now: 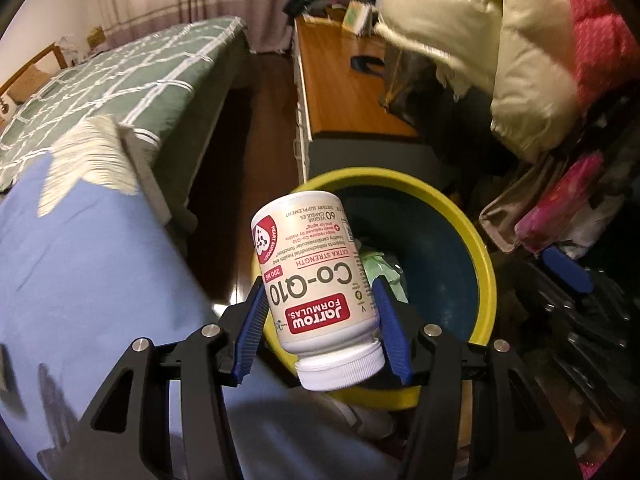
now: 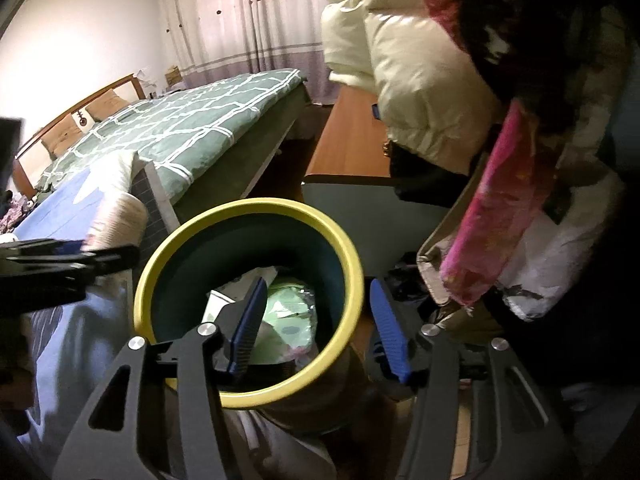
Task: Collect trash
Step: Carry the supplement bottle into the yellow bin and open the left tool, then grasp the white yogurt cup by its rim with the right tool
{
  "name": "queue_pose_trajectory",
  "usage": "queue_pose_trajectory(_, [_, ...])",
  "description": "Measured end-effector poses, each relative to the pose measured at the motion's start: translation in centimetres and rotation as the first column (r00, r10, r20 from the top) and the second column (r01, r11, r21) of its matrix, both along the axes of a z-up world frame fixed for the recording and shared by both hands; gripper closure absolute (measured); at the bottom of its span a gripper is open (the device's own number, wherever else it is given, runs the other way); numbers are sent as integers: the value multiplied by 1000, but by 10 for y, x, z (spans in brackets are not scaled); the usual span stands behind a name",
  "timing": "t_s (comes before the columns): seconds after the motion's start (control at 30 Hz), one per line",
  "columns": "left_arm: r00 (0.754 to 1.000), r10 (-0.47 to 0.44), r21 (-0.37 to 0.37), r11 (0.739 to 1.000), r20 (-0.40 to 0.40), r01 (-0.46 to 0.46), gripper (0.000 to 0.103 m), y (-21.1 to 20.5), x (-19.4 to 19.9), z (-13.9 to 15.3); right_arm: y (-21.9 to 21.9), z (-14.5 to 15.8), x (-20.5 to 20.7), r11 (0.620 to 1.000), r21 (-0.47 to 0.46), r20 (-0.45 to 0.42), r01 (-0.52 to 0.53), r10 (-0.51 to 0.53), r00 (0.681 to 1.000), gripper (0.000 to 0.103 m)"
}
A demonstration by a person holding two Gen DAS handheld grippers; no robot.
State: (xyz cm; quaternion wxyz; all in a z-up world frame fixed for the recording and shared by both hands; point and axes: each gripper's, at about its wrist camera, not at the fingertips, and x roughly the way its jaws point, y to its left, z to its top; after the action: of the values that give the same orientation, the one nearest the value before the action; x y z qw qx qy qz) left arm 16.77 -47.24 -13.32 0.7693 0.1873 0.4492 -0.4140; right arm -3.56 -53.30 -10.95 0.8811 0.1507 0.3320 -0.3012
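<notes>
My left gripper (image 1: 322, 292) is shut on a white Co-Q10 supplement bottle (image 1: 316, 280), held upside down with its white cap toward me, just in front of a yellow-rimmed, dark blue trash bin (image 1: 484, 256). The bin holds green and white wrappers (image 1: 384, 268). In the right wrist view my right gripper (image 2: 318, 290) is open and empty, its fingers straddling the right side of the bin's rim (image 2: 240, 208), one finger inside over the green wrapper (image 2: 292, 312), one outside. The left gripper's black frame (image 2: 68, 260) shows at the left edge there.
A bed with a green checked cover (image 2: 192, 128) and a blue blanket (image 1: 80, 272) lies to the left. A wooden desk (image 1: 340, 80) stands behind the bin. Cream and pink puffy jackets (image 2: 420, 80) hang at the right, close above the bin.
</notes>
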Motion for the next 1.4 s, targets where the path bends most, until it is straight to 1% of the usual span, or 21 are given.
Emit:
queue_pose_trajectory(0.07, [1000,-5,22,1000,-7,5,49,-9,0,-8,0,0,-2,1000,1,-2,7,-7,1000,51])
queue_pose_trajectory(0.13, [1000,2,39,999,-6,-2,35,-13,0,-13,-2,-1,-3,1000,5,-4,12,-12,1000,51])
queue_pose_trajectory(0.17, [1000,12,32,999,-1,-12,24,-12,0,-12,-1,-1,-3,1000,5,-4,12,-12,1000,51])
queue_pose_trajectory(0.27, [999,31,0,1000,26,-31,22,1,0,0,-1,-1,-3,1000,4,-5,4,-4,1000,50])
queue_pose_trajectory(0.47, [986,134,-113,986,96,-123,14,73,5,41,10,1,8,1000,1,-3,-28,28,1000,49])
queue_pose_trajectory(0.6, [950,264,-220,949,169,-225,10,148,5,67,25,5,20,998,-7,-4,-63,63,998,49])
queue_pose_trajectory(0.67, [915,341,-260,923,218,-282,9,186,1,78,36,7,30,996,-8,-3,-93,93,996,48])
queue_pose_trajectory(0.7, [884,394,-286,903,252,-321,9,213,0,83,41,8,34,994,-9,-3,-105,105,994,48])
queue_pose_trajectory(0.73, [864,425,-299,890,270,-345,8,230,0,86,47,10,40,992,-11,-4,-124,124,992,48])
queue_pose_trajectory(0.77, [827,476,-316,867,299,-385,8,253,0,90,55,11,45,990,-13,-5,-143,143,990,48])
queue_pose_trajectory(0.87, [739,578,-353,810,347,-468,7,308,1,94,77,15,63,980,-14,-2,-198,198,980,48])
queue_pose_trajectory(0.9, [691,625,-365,778,364,-511,6,333,3,94,84,16,68,977,-15,-2,-213,213,977,48])
queue_pose_trajectory(0.97, [633,674,-364,739,382,-567,6,365,8,91,102,19,81,967,-18,-1,-253,253,967,48])
queue_pose_trajectory(1.0, [590,706,-362,708,391,-607,6,387,13,88,108,21,86,963,-20,0,-269,269,963,48])
queue_pose_trajectory(1.07, [530,746,-365,663,404,-654,6,416,20,84,127,25,100,950,-23,5,-311,311,950,48])
queue_pose_trajectory(1.1, [489,769,-362,631,413,-686,6,435,25,80,134,27,105,945,-24,7,-327,327,945,48])
queue_pose_trajectory(1.13, [470,780,-359,614,413,-703,6,449,29,76,144,29,113,937,-24,11,-348,349,937,48])
queue_pose_trajectory(1.17, [443,795,-357,589,414,-725,6,463,33,72,150,31,118,932,-24,12,-363,363,932,48])
queue_pose_trajectory(1.23, [409,818,-355,552,404,-754,6,486,40,65,172,35,133,913,-27,15,-406,407,913,48])
queue_pose_trajectory(1.3, [389,840,-364,521,377,-772,6,505,43,55,192,40,146,896,-26,22,-444,445,895,48])
queue_pose_trajectory(1.4, [376,853,-351,499,362,-792,6,521,49,45,224,46,166,864,-32,26,-502,502,864,48])
